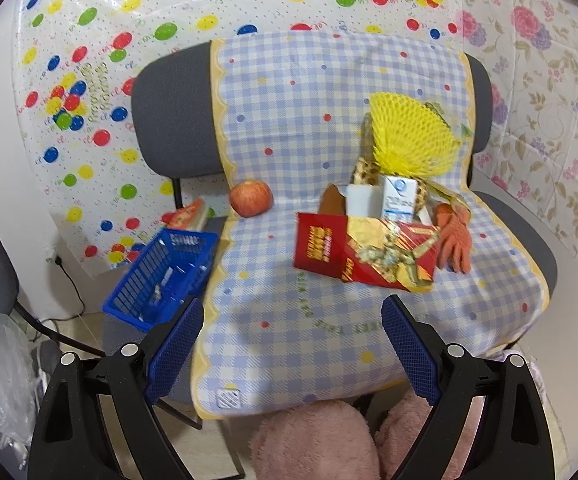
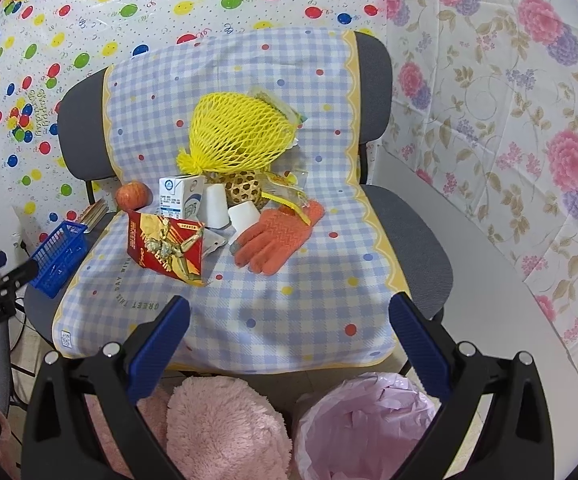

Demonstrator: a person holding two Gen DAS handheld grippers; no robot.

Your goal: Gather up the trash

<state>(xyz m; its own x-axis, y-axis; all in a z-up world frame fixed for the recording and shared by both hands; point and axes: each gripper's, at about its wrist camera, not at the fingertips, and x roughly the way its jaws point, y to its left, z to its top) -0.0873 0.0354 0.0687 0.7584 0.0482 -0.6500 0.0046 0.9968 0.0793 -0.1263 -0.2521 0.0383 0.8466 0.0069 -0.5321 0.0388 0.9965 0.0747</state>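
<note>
A grey chair [image 2: 409, 232] fills both views, its seat and back draped with a blue-and-white checked cloth [image 2: 273, 312] edged in yellow. In front of the chair, low in the right wrist view, stands a bin lined with a pink bag [image 2: 369, 420], beside a person's fuzzy pink slippers [image 2: 225, 424]. The trash lies heaped at the middle of the seat: a yellow foam net [image 2: 237, 136] leans on the backrest over a woven basket [image 2: 245, 190], with a crinkled wrapper [image 2: 285, 190] just beside it. In front of these lies a red and gold box [image 2: 169, 248] tipped on its side, touching a white milk carton [image 2: 181, 198] that stands upright behind it, and two white cups [image 2: 243, 218] lie next to an orange knit glove [image 2: 277, 240] spread flat on the cloth. A blue plastic basket [image 1: 165, 276] sits tilted at the chair's left edge, and an apple [image 1: 251, 198] rests apart from the heap near the backrest. The left gripper [image 1: 293, 344] hovers before the seat edge with its blue-padded jaws spread wide and nothing between them; the right gripper [image 2: 289, 332] likewise hangs over the front of the cloth, jaws wide apart and empty
</note>
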